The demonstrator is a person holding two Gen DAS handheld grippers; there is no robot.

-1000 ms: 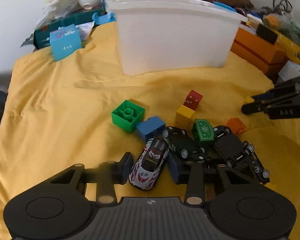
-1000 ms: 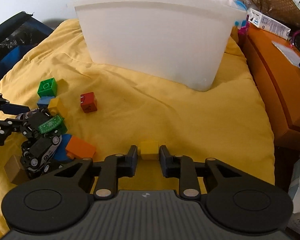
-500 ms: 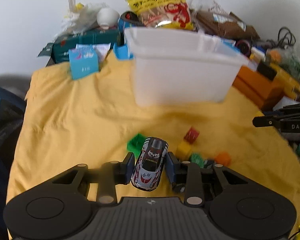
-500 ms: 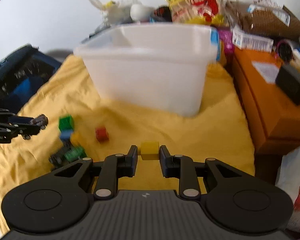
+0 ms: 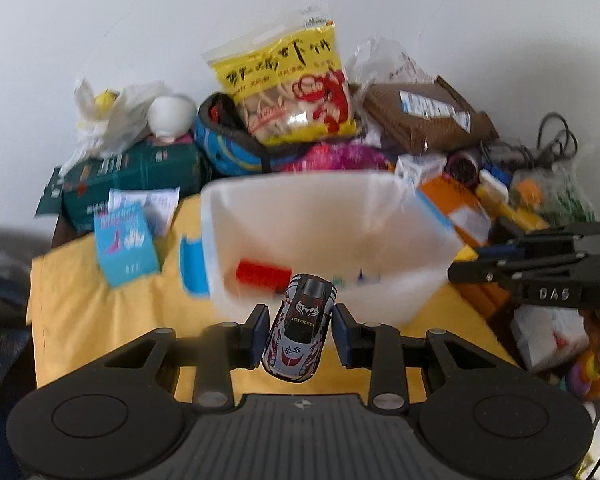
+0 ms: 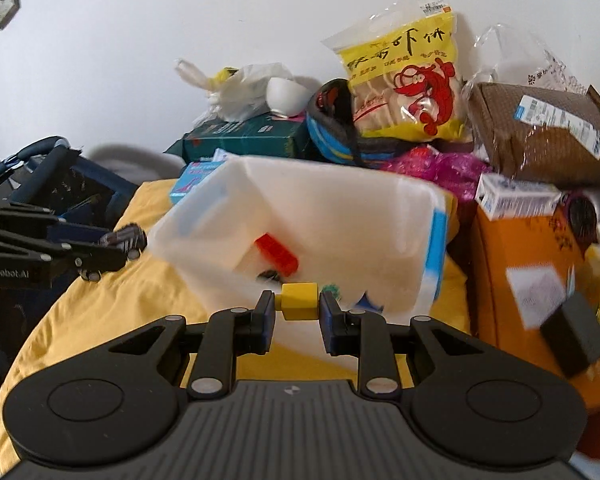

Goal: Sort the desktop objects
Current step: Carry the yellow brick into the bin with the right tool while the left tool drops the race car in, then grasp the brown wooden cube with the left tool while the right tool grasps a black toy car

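My left gripper (image 5: pixel 300 334) is shut on a silver toy car (image 5: pixel 300 334) with red flame markings, held in the air just before the near wall of the white plastic bin (image 5: pixel 404 220). My right gripper (image 6: pixel 298 302) is shut on a yellow block (image 6: pixel 298 302), also raised at the bin's (image 6: pixel 220 216) near rim. Inside the bin lies a red brick (image 5: pixel 264 274) with a few small pieces beside it. The right gripper (image 5: pixel 476 260) shows at the right of the left wrist view; the left gripper (image 6: pixel 120 248) with the car shows at the left of the right wrist view.
The bin stands on a yellow cloth (image 5: pixel 100 312). Behind it are a yellow snack bag (image 5: pixel 292 88), a dark green box (image 5: pixel 132 172), a light blue carton (image 5: pixel 126 244) and a brown parcel (image 5: pixel 428 116). An orange box (image 6: pixel 532 280) stands right of the bin.
Both grippers have risen and moved toward the bin with their loads; its inside now shows. The loose toys on the cloth have dropped out of view.
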